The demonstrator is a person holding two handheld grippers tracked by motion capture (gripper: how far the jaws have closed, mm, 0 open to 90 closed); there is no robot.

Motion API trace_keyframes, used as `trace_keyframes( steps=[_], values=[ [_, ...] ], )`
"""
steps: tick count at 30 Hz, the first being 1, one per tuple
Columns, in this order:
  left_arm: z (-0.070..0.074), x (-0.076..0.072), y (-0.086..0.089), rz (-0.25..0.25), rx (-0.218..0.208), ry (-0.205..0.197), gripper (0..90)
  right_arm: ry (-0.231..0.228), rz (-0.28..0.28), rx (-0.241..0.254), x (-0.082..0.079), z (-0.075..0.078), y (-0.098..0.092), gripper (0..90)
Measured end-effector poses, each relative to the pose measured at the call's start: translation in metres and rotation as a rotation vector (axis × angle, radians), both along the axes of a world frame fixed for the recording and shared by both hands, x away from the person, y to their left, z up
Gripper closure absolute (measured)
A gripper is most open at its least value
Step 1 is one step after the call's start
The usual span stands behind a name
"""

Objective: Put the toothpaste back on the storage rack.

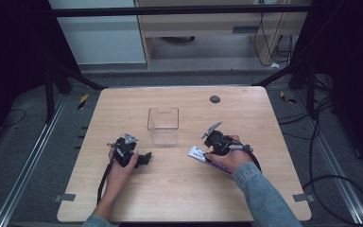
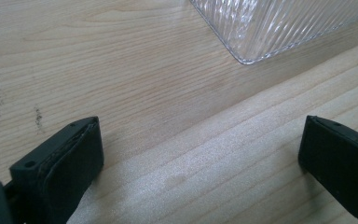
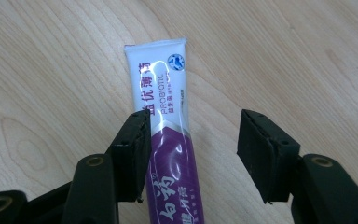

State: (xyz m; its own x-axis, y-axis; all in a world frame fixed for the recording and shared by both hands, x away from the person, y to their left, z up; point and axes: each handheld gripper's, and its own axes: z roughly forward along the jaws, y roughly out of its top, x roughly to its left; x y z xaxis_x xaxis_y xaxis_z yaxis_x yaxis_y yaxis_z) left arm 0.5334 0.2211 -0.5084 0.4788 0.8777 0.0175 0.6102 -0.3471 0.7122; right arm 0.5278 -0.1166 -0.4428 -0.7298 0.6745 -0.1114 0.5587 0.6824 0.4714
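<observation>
- High view: the tube [image 1: 209, 161] lies flat on the wooden surface [image 1: 179, 189], right of the clear box [image 1: 163, 126]. The right hand-held gripper [image 1: 205, 152] is down over it; the left hand-held gripper [image 1: 146, 157] rests well apart, near the box.
- Left gripper view: its jaws stand wide apart with only bare surface between them; a ribbed corner of the box [image 2: 279, 28] lies ahead.
- Right gripper view: the tube [image 3: 168, 140] lies between the jaws, its left edge at the left pad, a clear gap to the right pad, so nothing is clamped yet.
- Handling: the tube looks light, soft and glossy, likely slippery. Grip across the middle of its body, firmly but gently.
</observation>
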Motion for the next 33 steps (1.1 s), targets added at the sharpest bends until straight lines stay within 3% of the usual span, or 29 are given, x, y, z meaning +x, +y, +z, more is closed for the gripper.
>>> trace_keyframes(
  steps=[5, 12, 33],
  values=[
    [0.000, 0.000, 0.000, 0.000, 0.000, 0.000, 0.0, 0.008, 0.009, -0.008, 0.002, -0.004, 0.005, 47.2],
    [0.000, 0.001, 0.000, -0.001, 0.001, 0.000, 0.0, 0.067, 0.025, -0.025, 0.002, -0.015, 0.013, 45.0],
    [0.000, 0.001, 0.000, -0.002, 0.002, 0.001, 0.0, 0.116, 0.031, -0.034, 0.005, -0.029, 0.008, 48.0]
  ],
)
